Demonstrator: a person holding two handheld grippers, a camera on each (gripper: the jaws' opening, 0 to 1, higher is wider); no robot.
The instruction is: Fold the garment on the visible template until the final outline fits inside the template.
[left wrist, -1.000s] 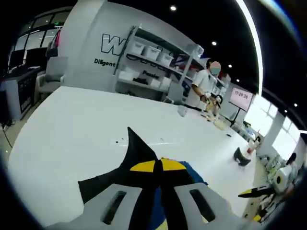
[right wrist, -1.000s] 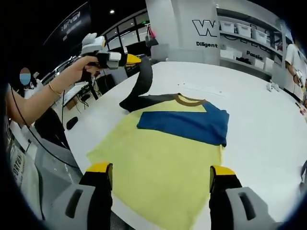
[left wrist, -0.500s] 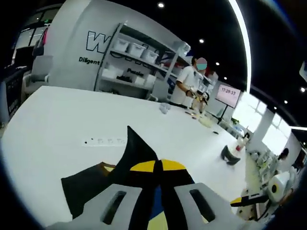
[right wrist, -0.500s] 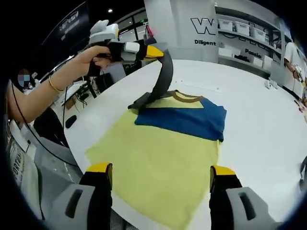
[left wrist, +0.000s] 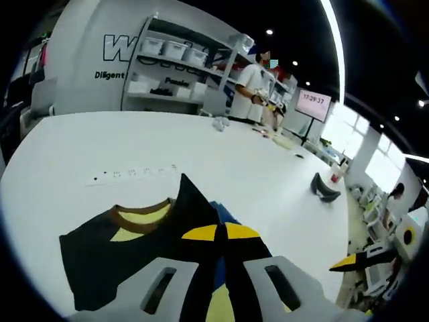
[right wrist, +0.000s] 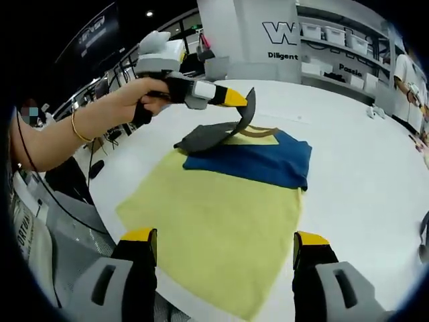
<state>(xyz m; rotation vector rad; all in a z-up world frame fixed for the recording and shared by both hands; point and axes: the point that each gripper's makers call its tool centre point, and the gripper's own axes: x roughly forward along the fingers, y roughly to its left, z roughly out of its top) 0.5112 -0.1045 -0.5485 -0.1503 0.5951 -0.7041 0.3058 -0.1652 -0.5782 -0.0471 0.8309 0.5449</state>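
A yellow T-shirt (right wrist: 221, 215) lies flat on the white table (right wrist: 362, 168), with its blue sleeve (right wrist: 258, 164) folded across the chest. In the right gripper view, a hand holds my left gripper (right wrist: 239, 100) above the brown collar (right wrist: 258, 131). It is shut on the dark grey sleeve (right wrist: 211, 136), which arches up from the shirt's left shoulder. In the left gripper view the same gripper (left wrist: 218, 233) pinches the dark grey sleeve (left wrist: 114, 251) over the collar (left wrist: 142, 212). My right gripper (right wrist: 224, 240) stands open above the shirt's hem, holding nothing; its yellow tip (left wrist: 353, 261) shows at the right.
The table's near edge (right wrist: 110, 201) runs close beside the shirt's left side, with floor and desks beyond. A dark object (left wrist: 326, 187) sits far off on the table. Shelves with bins (left wrist: 177, 64) and a person in white (left wrist: 251, 84) stand behind the table.
My left gripper has carried the grey sleeve rightwards and down, from beside the shoulder to above the collar. The sleeve now bends lower over the shirt. My right gripper stays in place.
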